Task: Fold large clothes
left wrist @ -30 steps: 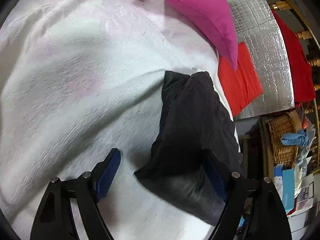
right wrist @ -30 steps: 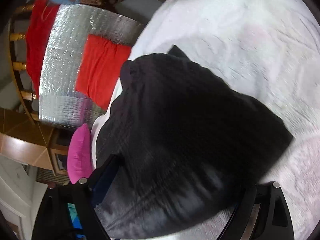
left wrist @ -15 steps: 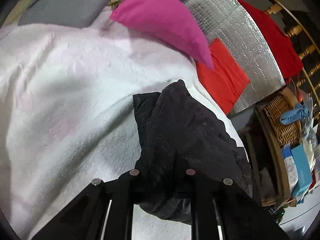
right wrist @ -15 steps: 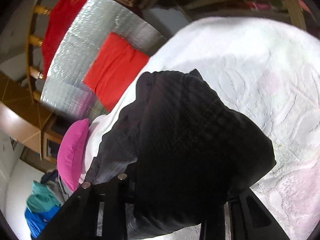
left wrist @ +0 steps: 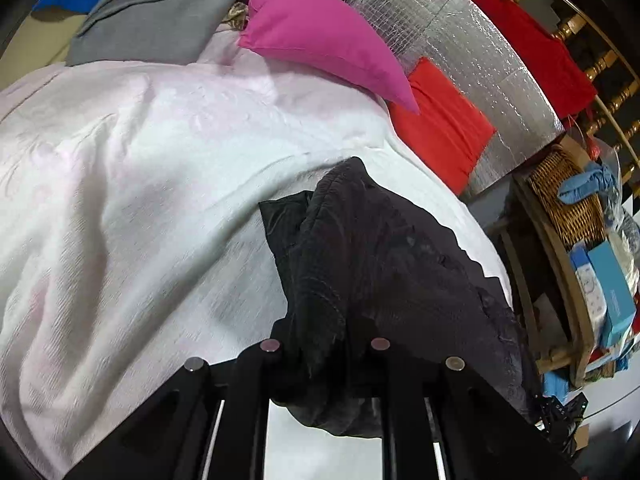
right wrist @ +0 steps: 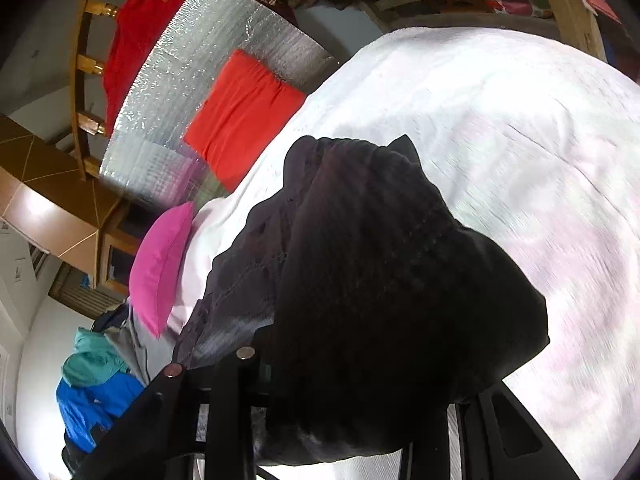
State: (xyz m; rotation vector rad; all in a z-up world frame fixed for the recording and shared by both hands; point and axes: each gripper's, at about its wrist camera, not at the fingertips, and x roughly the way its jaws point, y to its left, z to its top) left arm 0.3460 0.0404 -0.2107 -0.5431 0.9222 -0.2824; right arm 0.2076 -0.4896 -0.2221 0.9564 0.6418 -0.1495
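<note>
A folded black garment (left wrist: 380, 264) lies near the edge of a bed with a white bedspread (left wrist: 140, 184). My left gripper (left wrist: 325, 344) is shut on the near edge of the garment, and black cloth bunches between its jaws. In the right wrist view the same garment (right wrist: 380, 260) fills the middle. My right gripper (right wrist: 340, 376) is shut on its near edge, and the cloth drapes over the fingers and hides their tips.
A pink pillow (left wrist: 320, 36) and grey clothing (left wrist: 160, 12) lie at the head of the bed. A red cushion (left wrist: 436, 128) leans on a silver foil panel (left wrist: 480, 60). A wicker basket (left wrist: 568, 196) and boxes stand past the bed's edge. Blue and teal clothes (right wrist: 96, 384) are piled at the left.
Both grippers were open around the garment a second ago and have shut on its near edge. Both have since lifted and pulled back a little with the cloth.
</note>
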